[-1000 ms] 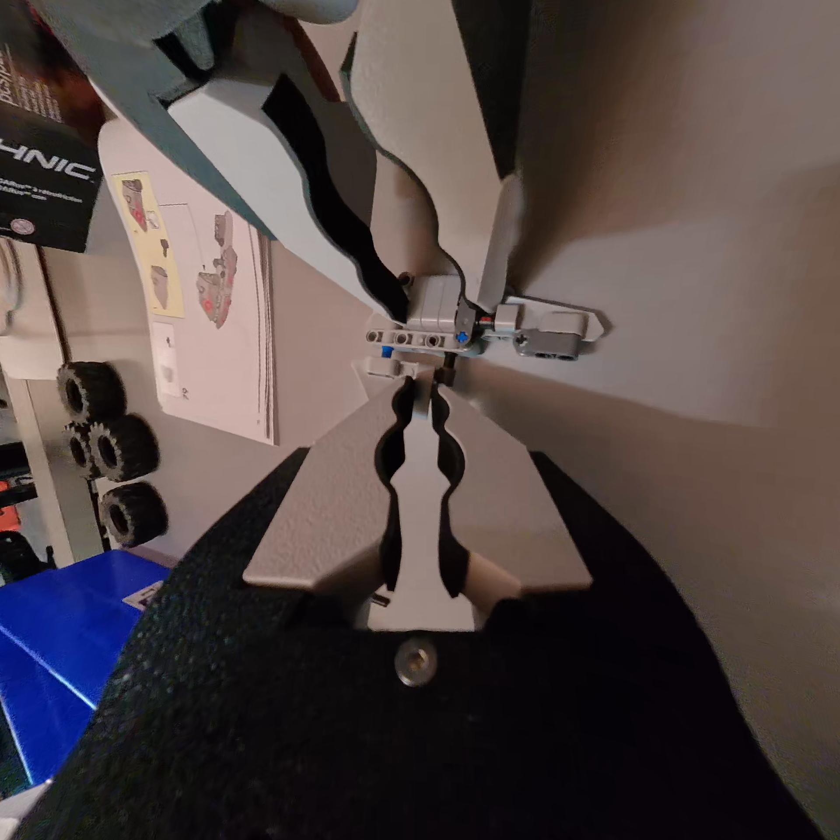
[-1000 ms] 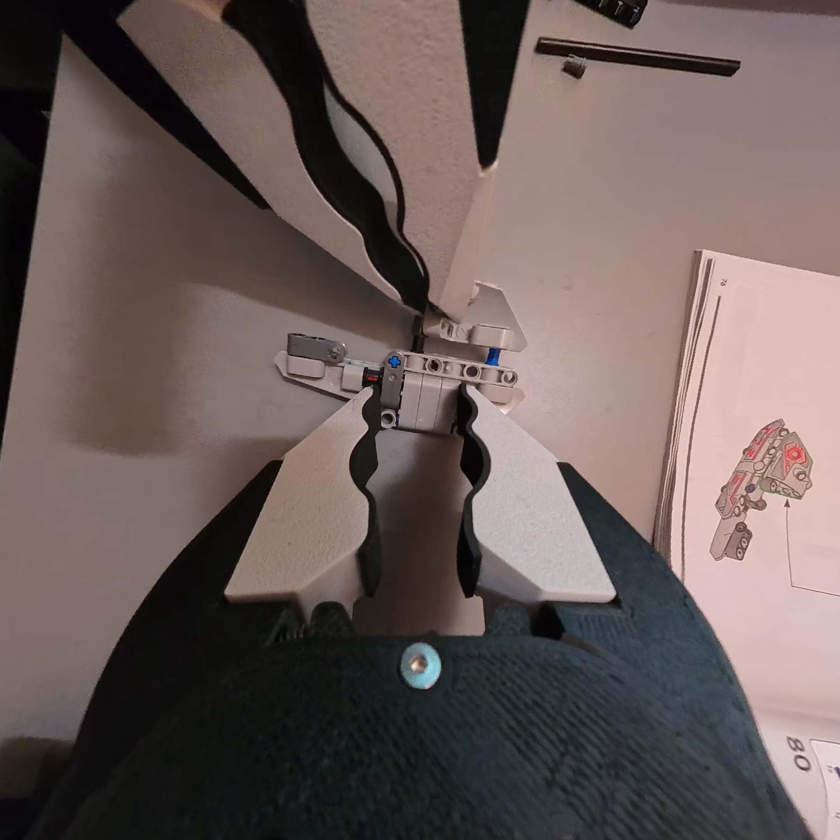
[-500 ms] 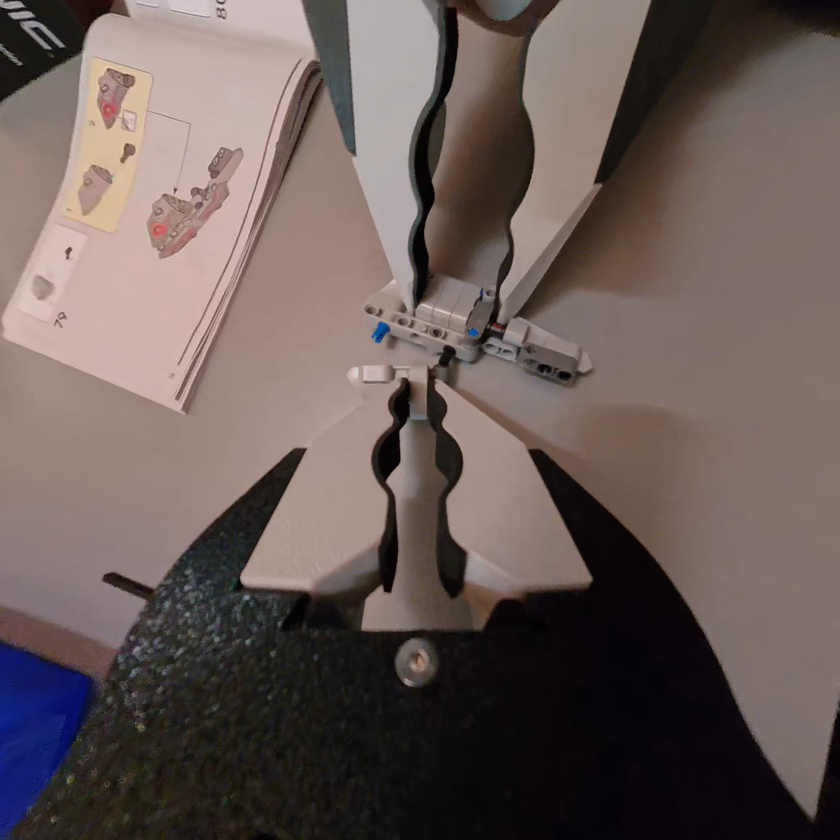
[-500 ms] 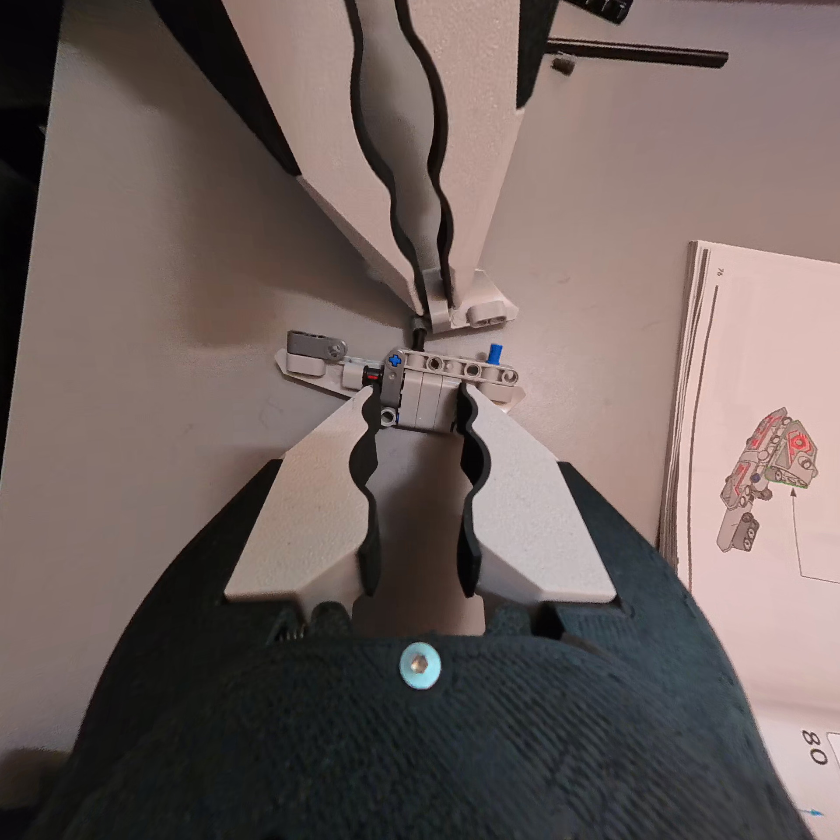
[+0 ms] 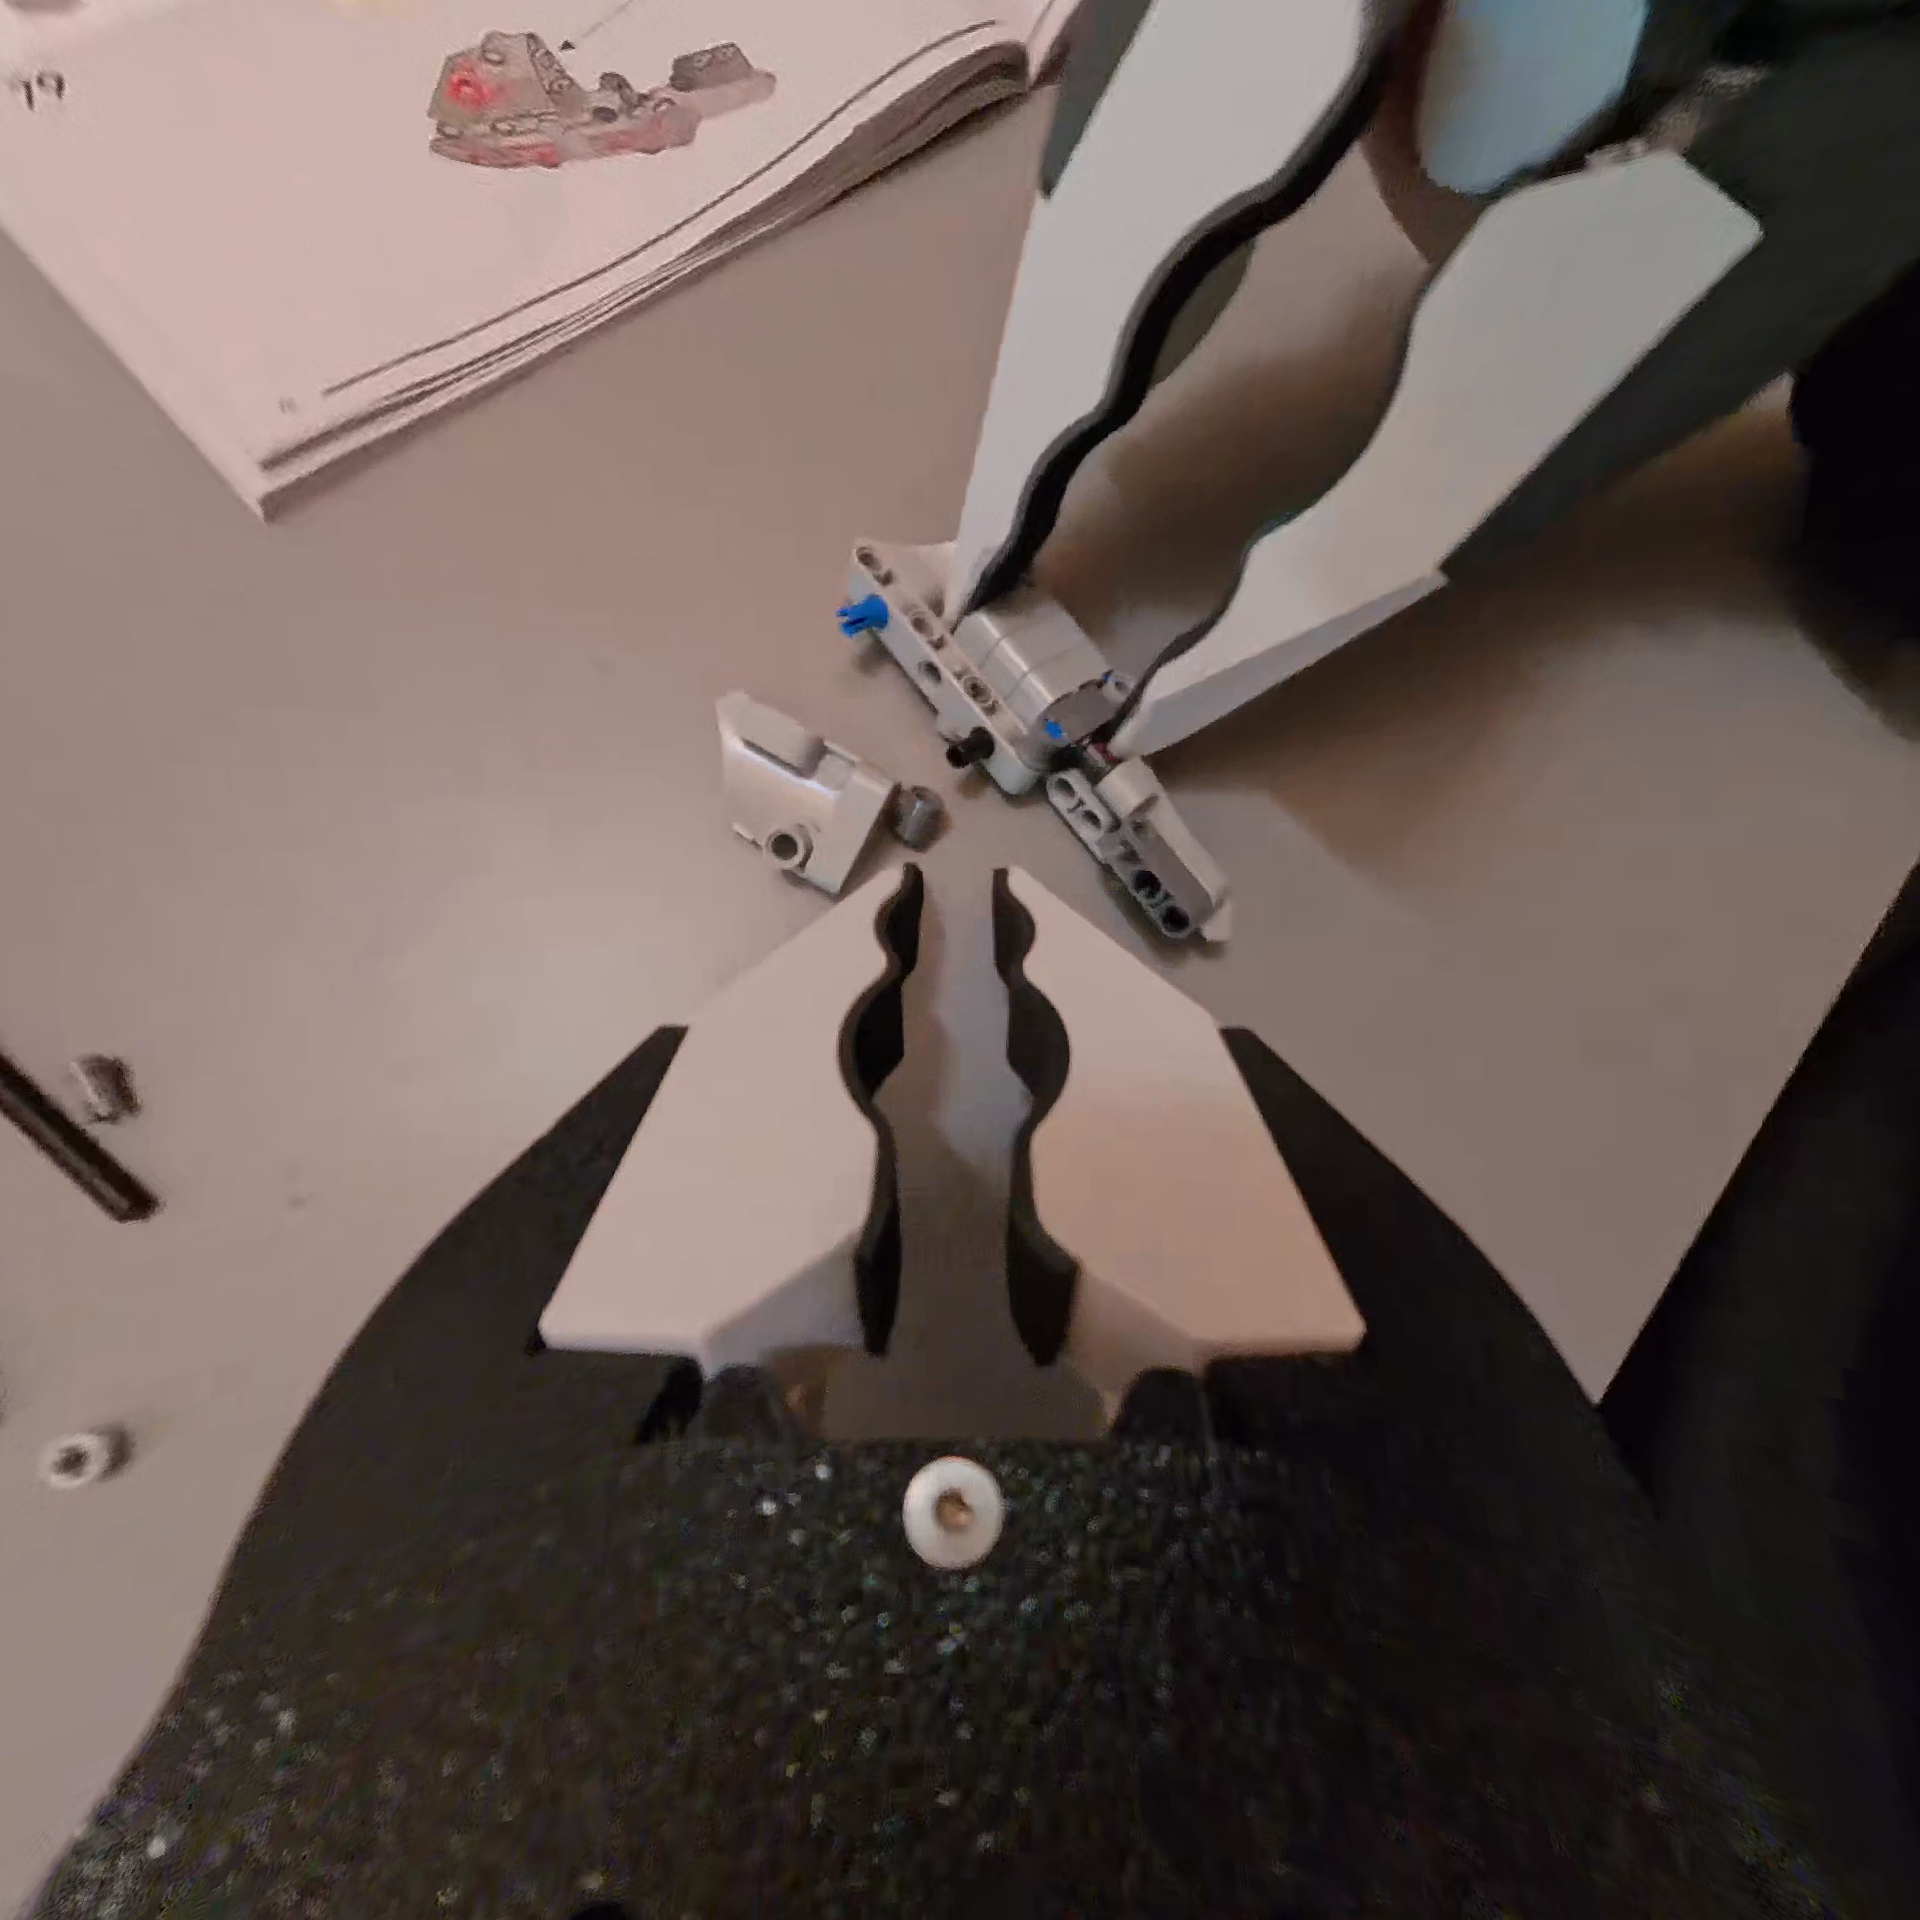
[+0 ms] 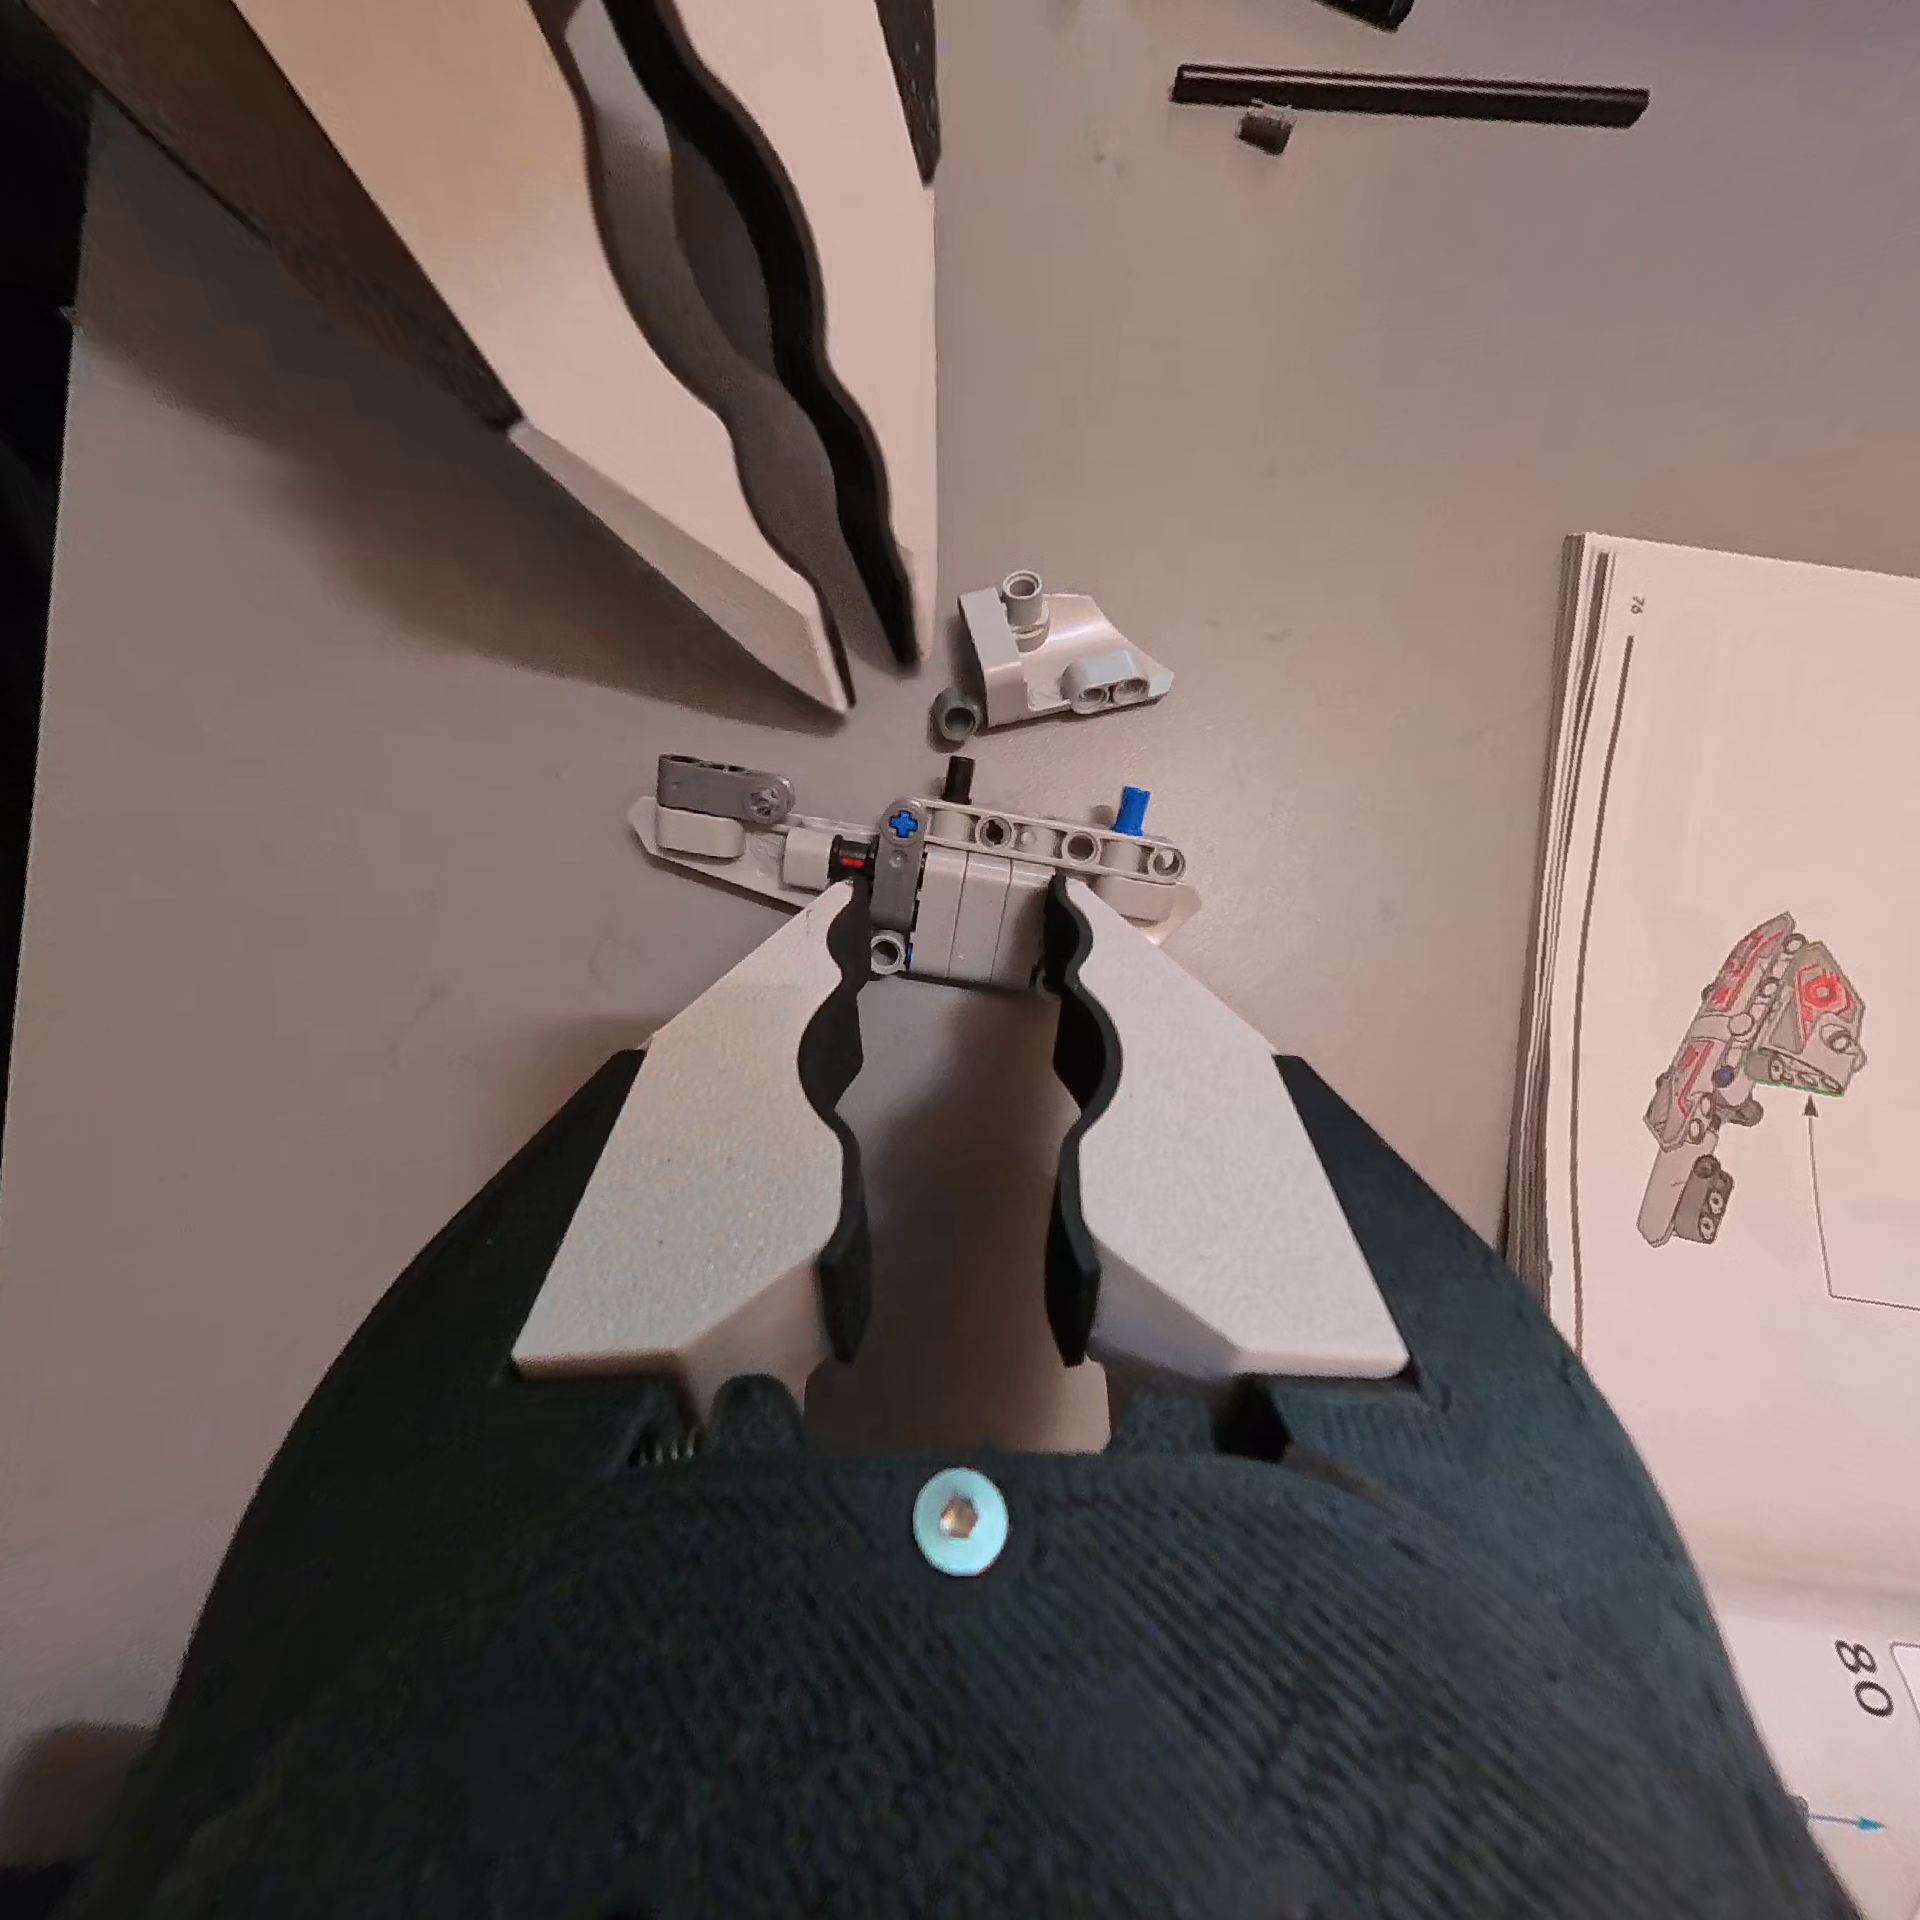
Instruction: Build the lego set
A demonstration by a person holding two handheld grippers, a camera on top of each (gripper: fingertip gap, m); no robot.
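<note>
My right gripper [image 6: 951,914] is shut on a grey Technic assembly [image 6: 966,894] that rests on the beige table, with a blue pin and a black pin sticking out of its beam. The assembly also shows in the left wrist view [image 5: 997,675]. A light grey panel piece [image 6: 1049,655] lies loose on the table just beyond it, with a small dark grey bush [image 6: 956,715] beside it. My left gripper [image 5: 954,878] is slightly open and empty, its tips just short of the panel piece [image 5: 800,800] and the bush [image 5: 916,812].
An open instruction booklet [image 6: 1714,1039] lies right of the assembly; in the left wrist view it [image 5: 416,208] is at the top left. A long black axle [image 6: 1403,99] and a small grey part [image 6: 1262,125] lie farther off. The table's dark edge runs along the left of the right wrist view. My two grippers' fingertips are within a few centimetres of each other. From either gripper's tips it is about 15 cm to the long black axle [image 6: 1403,99].
My left gripper has let go of the grey panel piece and drawn back from the assembly. The piece and a small bush now lie on the table. My right gripper has kept its grip.
</note>
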